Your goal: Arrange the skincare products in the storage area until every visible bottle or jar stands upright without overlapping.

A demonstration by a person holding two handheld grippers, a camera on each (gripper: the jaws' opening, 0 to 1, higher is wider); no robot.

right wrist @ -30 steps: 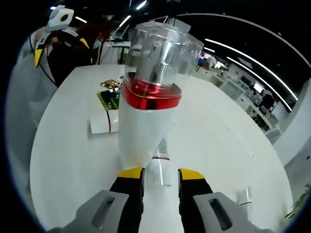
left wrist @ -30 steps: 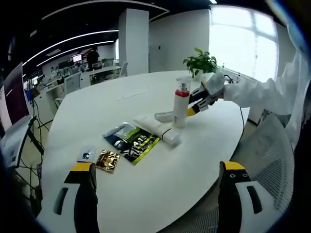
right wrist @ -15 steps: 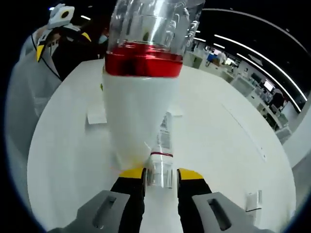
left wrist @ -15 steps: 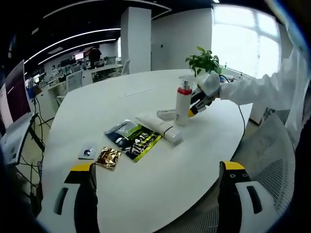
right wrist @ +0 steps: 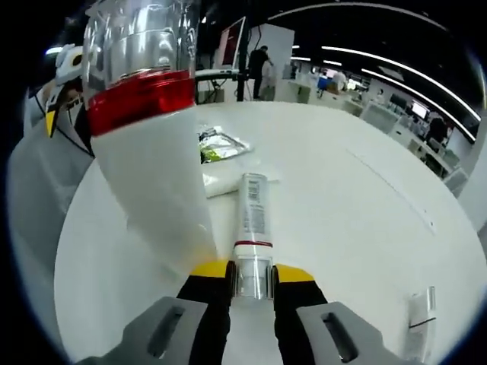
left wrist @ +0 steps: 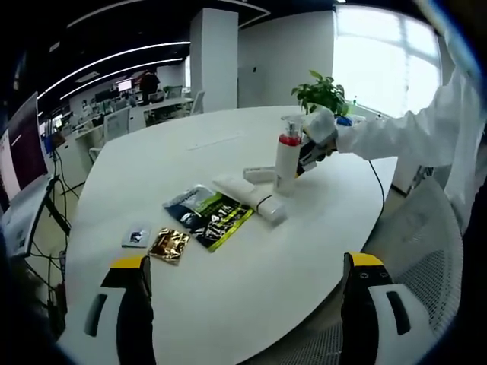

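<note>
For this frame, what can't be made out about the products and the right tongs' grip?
- Right gripper view: pump bottle, top cut off by the upper edge.
- Right gripper view: whether the right tongs pinch the small tube; its clear cap sits between them, contact unclear.
- Left gripper view: sachets, print too small to read.

Round white table (left wrist: 228,304) ahead of the left gripper's jaws, bearing an upright pump bottle (left wrist: 287,161), two white tubes lying flat (left wrist: 249,199) (left wrist: 259,175), a green-black sachet (left wrist: 208,217), a gold sachet (left wrist: 168,246) and a small dark-printed packet (left wrist: 137,237) nearest the jaws
</note>
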